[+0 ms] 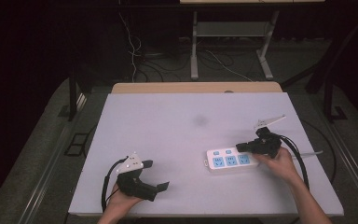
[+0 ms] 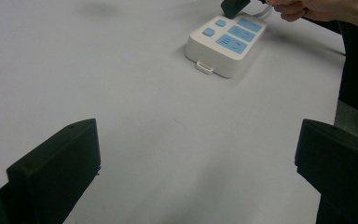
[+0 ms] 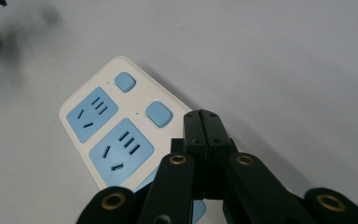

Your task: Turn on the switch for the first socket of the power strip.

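Where seen from the high view, layout: white rectangular table top (image 1: 168,135), dark floor on every side.
Power strip: white plastic block with pale blue socket faces and two blue buttons (image 1: 229,160), flat on the right half of the table, well in from the right and near edges.
Right gripper: black two-jaw tool (image 1: 240,147) above the strip's far long edge; jaws pressed together with nothing between; tips over the strip's top face beside a blue button (image 3: 158,113); contact with the strip cannot be told.
Left gripper: black two-jaw tool (image 1: 155,175) near the table's near-left edge; jaws spread wide over bare surface, gripping nothing.
Open room: broad bare table between left gripper and strip; far half bare apart from a faint grey smudge (image 1: 199,121).
Cables: black loops trailing off each gripper past the table edges.
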Action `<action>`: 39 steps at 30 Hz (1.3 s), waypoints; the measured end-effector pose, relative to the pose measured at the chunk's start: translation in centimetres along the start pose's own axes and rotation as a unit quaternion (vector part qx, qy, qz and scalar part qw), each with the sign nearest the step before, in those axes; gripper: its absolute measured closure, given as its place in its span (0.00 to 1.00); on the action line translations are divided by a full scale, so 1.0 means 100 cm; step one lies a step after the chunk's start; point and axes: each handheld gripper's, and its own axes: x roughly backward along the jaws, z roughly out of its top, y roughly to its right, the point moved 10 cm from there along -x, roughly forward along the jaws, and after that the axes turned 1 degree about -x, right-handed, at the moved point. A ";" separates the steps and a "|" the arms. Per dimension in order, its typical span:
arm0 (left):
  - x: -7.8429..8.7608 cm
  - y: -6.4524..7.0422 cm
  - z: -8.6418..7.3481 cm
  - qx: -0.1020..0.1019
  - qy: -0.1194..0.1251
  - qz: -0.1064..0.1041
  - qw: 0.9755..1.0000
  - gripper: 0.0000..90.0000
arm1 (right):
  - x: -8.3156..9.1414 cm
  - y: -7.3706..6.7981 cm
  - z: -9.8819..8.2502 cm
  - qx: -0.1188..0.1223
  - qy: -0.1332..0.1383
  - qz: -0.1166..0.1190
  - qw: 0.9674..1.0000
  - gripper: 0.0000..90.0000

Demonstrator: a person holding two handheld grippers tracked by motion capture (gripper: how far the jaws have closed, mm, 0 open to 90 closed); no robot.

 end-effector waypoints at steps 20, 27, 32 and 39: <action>0.000 0.000 0.000 0.001 0.001 -0.001 1.000 0.00 | 0.005 -0.009 -0.003 0.020 -0.023 -0.024 0.999 1.00; 0.000 0.000 0.000 0.001 -0.001 -0.002 1.000 0.00 | 0.015 -0.018 0.002 0.024 -0.006 -0.026 0.999 1.00; 0.000 0.001 0.000 0.001 0.001 -0.001 1.000 0.00 | 0.023 -0.023 0.003 0.026 0.006 -0.029 0.999 1.00; 0.000 0.001 0.001 0.002 0.003 0.000 1.000 0.00 | 0.037 -0.030 -0.001 0.026 0.021 -0.033 0.999 0.99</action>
